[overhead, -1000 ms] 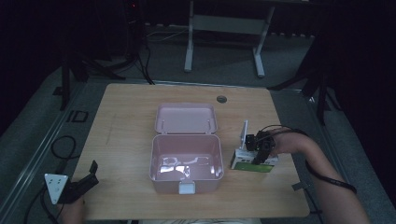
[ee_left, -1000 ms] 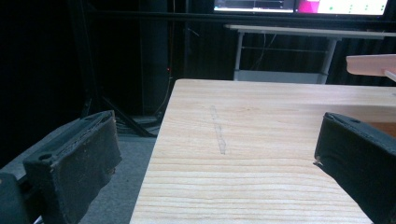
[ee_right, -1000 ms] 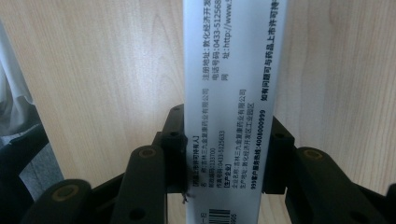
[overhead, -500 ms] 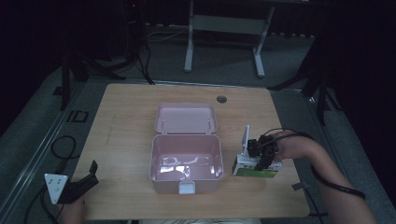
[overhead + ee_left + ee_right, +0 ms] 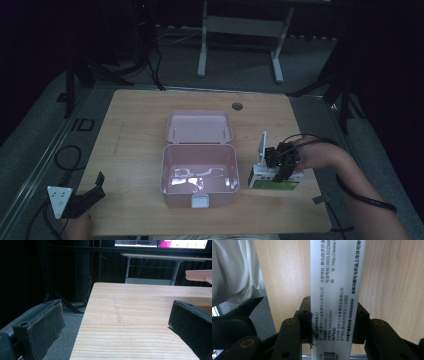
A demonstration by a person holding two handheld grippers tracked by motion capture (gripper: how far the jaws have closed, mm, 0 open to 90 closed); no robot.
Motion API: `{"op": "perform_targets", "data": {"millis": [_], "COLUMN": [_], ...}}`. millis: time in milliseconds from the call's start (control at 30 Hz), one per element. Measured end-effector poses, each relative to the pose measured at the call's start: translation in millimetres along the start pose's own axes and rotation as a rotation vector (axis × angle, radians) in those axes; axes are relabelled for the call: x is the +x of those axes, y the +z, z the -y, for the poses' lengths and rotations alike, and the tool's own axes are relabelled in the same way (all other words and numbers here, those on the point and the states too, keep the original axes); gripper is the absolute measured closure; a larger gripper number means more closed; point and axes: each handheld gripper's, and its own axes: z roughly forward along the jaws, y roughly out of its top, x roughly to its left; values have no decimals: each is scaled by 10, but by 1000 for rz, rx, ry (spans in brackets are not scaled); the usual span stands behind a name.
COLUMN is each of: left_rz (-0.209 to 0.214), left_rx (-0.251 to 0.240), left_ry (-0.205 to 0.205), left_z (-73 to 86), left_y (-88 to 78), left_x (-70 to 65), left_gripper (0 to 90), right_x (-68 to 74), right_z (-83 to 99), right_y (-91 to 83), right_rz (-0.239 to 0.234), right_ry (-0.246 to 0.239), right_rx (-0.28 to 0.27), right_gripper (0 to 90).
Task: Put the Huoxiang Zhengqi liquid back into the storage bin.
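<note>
Two grippers are at the wooden table [image 5: 135, 130]. The right gripper [image 5: 283, 165], at 3 o'clock of the open pink storage box [image 5: 199, 172], pinches a white-and-green medicine carton [image 5: 275, 178] across its narrow sides; the right gripper view shows both jaws tight against the printed white face [image 5: 337, 290]. The carton lies on the tabletop just beside the box's right wall. The box's lid [image 5: 199, 126] lies flat at 12 o'clock. The left gripper [image 5: 80, 200] sits at the table's 7 o'clock corner, jaws spread wide, holding nothing.
</note>
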Motion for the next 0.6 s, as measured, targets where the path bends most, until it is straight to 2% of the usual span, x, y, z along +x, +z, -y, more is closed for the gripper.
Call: {"op": "perform_targets", "data": {"millis": [233,600], "left_rz": [1,0], "left_rx": [0,1], "left_ry": [1,2], "left_z": [0,-1], "left_y": [1,1], "left_x": [-2,-2], "left_gripper": [2,2], "right_x": [33,102], "right_z": [-24,-52], "right_y": [-176,-505], "right_rz": [24,50], "right_ry": [-4,-16], "right_rx": [7,-18], "right_gripper": [617,617]}}
